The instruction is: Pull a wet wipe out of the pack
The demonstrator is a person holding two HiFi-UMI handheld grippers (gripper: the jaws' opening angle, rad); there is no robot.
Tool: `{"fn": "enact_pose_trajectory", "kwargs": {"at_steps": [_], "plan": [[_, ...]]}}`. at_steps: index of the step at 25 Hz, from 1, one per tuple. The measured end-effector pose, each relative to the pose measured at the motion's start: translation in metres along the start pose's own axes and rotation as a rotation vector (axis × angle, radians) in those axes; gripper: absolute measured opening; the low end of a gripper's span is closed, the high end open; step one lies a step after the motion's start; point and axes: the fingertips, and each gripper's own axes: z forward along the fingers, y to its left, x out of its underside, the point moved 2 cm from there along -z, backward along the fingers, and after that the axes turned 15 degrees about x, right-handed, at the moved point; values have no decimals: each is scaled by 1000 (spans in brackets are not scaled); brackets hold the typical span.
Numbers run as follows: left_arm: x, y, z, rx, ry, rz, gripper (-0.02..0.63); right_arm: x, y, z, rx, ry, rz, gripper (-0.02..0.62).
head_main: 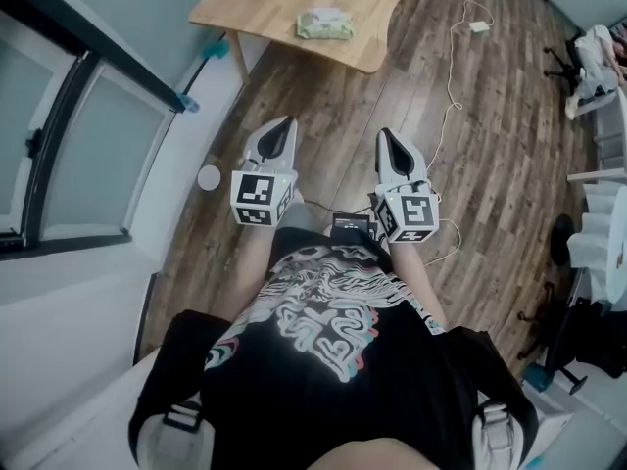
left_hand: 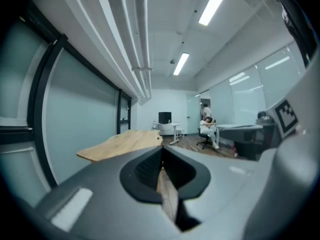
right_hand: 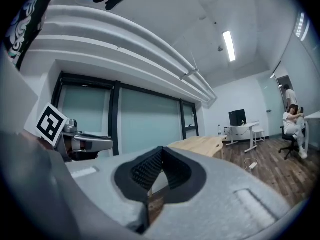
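Two closed, empty tools, left tool (head_main: pixel 283 123) and right tool (head_main: pixel 385 135), face one wipe pack (head_main: pixel 324 23).

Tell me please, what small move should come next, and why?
Probably step toward the wooden table, bringing the left gripper and right gripper nearer the wet wipe pack. The pack lies on the table, far ahead of both grippers, which are shut, empty and close to the person's body.
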Motion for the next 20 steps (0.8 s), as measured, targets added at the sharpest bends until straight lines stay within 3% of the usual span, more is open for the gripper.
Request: {"fn": "enact_pose_trajectory", "kwargs": {"at_steps": [12, 20], "plan": [[-3, -9, 19, 11, -11, -5, -9, 4, -17, -4, -2, 16, -12, -2], [-1, 11, 43, 4, 0, -18, -9, 11, -26, 28, -9, 41, -4, -2]]}}
